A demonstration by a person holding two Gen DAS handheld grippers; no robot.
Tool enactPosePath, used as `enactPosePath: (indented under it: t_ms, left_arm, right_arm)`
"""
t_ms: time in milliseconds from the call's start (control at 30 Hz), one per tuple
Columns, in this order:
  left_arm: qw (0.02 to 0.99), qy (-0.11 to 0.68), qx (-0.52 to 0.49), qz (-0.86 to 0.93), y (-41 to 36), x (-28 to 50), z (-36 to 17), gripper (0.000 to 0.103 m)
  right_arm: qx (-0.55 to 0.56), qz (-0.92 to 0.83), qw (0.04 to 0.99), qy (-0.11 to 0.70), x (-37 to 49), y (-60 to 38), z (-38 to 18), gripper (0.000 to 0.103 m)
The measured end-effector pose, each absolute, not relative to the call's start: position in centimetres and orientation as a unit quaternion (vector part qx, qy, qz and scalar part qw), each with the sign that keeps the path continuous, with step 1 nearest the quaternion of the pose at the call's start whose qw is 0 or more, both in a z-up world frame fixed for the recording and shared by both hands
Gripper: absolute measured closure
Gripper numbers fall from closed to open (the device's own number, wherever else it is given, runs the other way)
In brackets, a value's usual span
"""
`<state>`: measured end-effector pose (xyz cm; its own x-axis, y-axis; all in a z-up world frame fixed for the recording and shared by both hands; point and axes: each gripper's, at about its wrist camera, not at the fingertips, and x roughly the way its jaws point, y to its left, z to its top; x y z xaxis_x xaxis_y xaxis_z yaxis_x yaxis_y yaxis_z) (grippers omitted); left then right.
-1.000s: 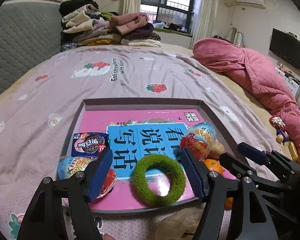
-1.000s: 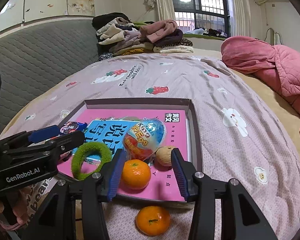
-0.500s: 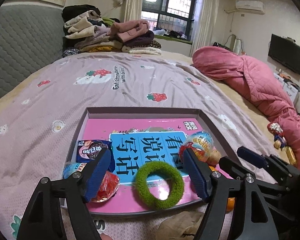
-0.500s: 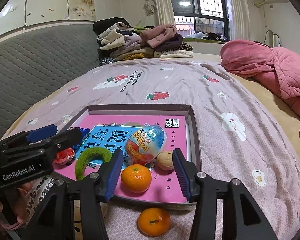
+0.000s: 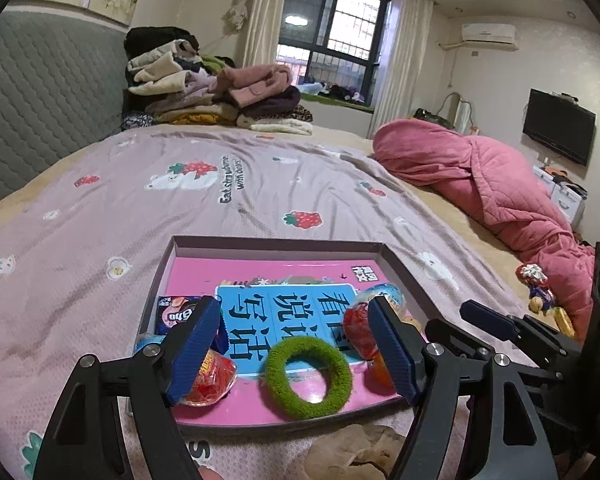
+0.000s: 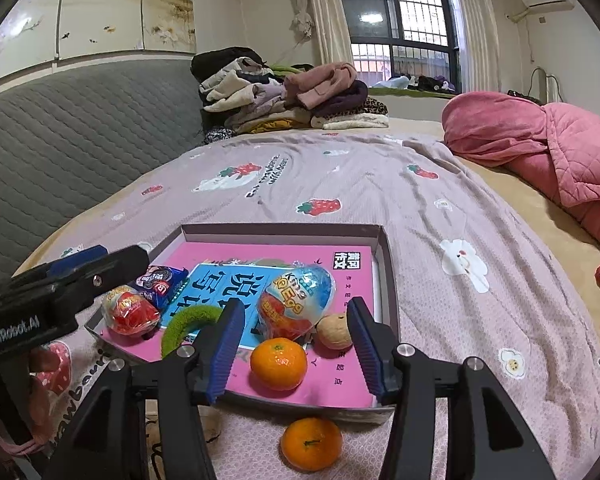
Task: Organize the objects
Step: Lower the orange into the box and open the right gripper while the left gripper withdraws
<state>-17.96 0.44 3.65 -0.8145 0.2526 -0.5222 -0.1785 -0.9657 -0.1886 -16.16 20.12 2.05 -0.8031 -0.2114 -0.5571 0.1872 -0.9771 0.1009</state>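
Behind the left gripper's (image 5: 292, 344) fingers (image 5: 192, 352) — snack packet (image 5: 176, 312), half hidden.

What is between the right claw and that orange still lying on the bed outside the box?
Nothing visible. The loose orange lies on the bedspread just outside the box's near rim, below the open right claw. The other orange sits inside the box, not in the path.

Home bedroom: bed (image 5: 260, 184), folded clothes (image 6: 284, 96), wall television (image 5: 558, 132).
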Motion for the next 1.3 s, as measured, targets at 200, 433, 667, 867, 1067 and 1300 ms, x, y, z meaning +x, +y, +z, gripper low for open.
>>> enactPosePath:
  t_ms: [200, 433, 667, 867, 1067, 1300]
  left_arm:
    - [0.115, -0.065, -0.266, 0.955, 0.2, -17.2, 4.3, 0.026]
    - [0.100, -0.034, -0.247, 0.963, 0.6, -15.9, 4.2, 0.025]
    - [0.116, -0.042, -0.248, 0.961, 0.3, -15.0, 4.1, 0.025]
    - [0.119, -0.041, -0.246, 0.961, 0.0, -14.0, 3.7, 0.025]
    - [0.132, -0.043, -0.250, 0.958, 0.0, -12.9, 3.3, 0.025]
    - [0.136, -0.041, -0.255, 0.956, -0.3, -11.9, 2.9, 0.026]
  right_arm:
    - [0.282, -0.953, 0.107, -0.025, -15.7, 20.2, 2.7, 0.050]
    - [0.276, -0.954, 0.110, -0.026, -15.3, 20.2, 3.0, 0.049]
    - [0.271, -0.956, 0.113, -0.024, -14.7, 20.1, 3.3, 0.049]
    - [0.270, -0.956, 0.115, -0.017, -14.3, 19.9, 3.4, 0.049]
    - [0.266, -0.956, 0.120, -0.007, -13.5, 19.7, 3.5, 0.049]
    - [0.270, -0.954, 0.127, 0.008, -12.8, 19.5, 3.2, 0.049]
